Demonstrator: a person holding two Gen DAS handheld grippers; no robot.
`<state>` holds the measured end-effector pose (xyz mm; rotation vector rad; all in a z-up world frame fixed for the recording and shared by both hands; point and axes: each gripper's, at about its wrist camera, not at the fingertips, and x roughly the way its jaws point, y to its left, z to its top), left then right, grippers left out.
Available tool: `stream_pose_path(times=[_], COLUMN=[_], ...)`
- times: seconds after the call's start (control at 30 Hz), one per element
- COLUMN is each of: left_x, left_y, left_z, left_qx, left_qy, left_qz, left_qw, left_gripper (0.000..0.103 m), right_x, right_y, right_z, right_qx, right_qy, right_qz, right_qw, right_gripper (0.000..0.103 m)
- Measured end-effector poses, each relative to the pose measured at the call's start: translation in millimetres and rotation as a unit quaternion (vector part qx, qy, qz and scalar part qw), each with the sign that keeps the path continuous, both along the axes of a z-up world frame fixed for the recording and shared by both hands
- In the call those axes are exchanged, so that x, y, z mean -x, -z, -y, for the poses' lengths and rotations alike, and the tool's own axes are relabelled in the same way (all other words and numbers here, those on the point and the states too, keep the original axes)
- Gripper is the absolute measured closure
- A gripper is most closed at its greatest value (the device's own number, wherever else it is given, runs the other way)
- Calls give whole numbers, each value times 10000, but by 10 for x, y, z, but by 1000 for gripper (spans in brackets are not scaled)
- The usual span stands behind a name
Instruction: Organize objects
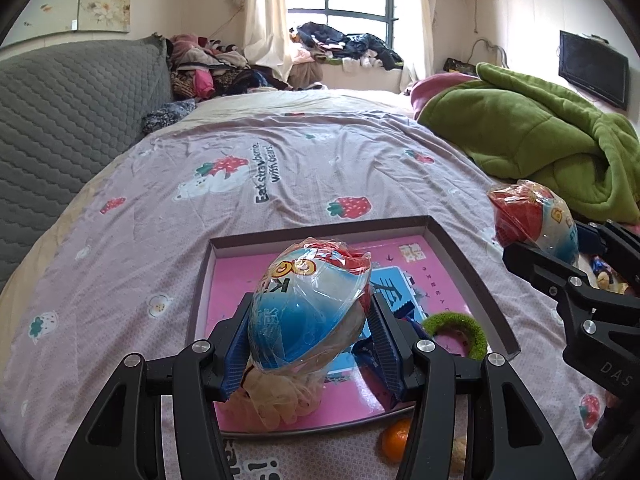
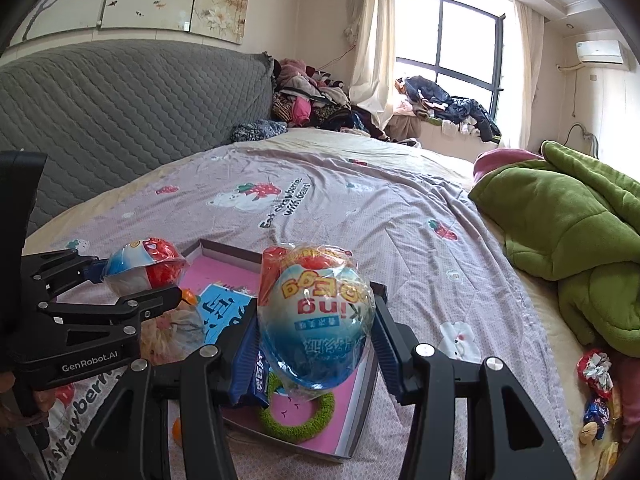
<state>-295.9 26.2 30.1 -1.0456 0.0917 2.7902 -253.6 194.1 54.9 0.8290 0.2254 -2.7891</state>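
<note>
On the bed (image 1: 168, 184), the left gripper (image 1: 310, 330) holds a wrapped egg (image 1: 308, 312) between its fingers (image 1: 236, 344). Both pads press on the egg's sides, and it hangs over the near-left part of the pink tray (image 1: 472, 256). The right gripper (image 2: 316, 328) holds a second egg (image 2: 316, 320) in the same way, above the tray's near-right edge.

The left wrist view shows an orange (image 1: 396, 438) on the bed just before the tray's near edge, and a cream fluffy thing (image 1: 276, 400) in the tray under the egg. The right wrist view shows the whole green ring (image 2: 298, 416) in the tray's near corner, and some wrapped snacks (image 2: 596, 392) at the bed's right edge.
</note>
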Motion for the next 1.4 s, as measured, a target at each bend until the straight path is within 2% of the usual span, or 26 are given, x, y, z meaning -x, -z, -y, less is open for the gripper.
stream_pose_path(times=[0.23,0.53,1.4], left_x=[42,150,221], left_y=[174,385,779], left_z=[-33,-78,-182], left_qx=[-44,96,354], left_qy=[41,84,215], left_qz=[168,407,707], left_qw=[9998,9991,9966], left_gripper=[47,47,47], right_x=[84,163,342], right_y=[150,322,824], right_z=[50,61,114], right_qx=[-112,-196,-621], right_qy=[-26,-28,13], right_qz=[224,459,1085], right_qw=[9997,9988,9922], right_gripper=[51,51,51])
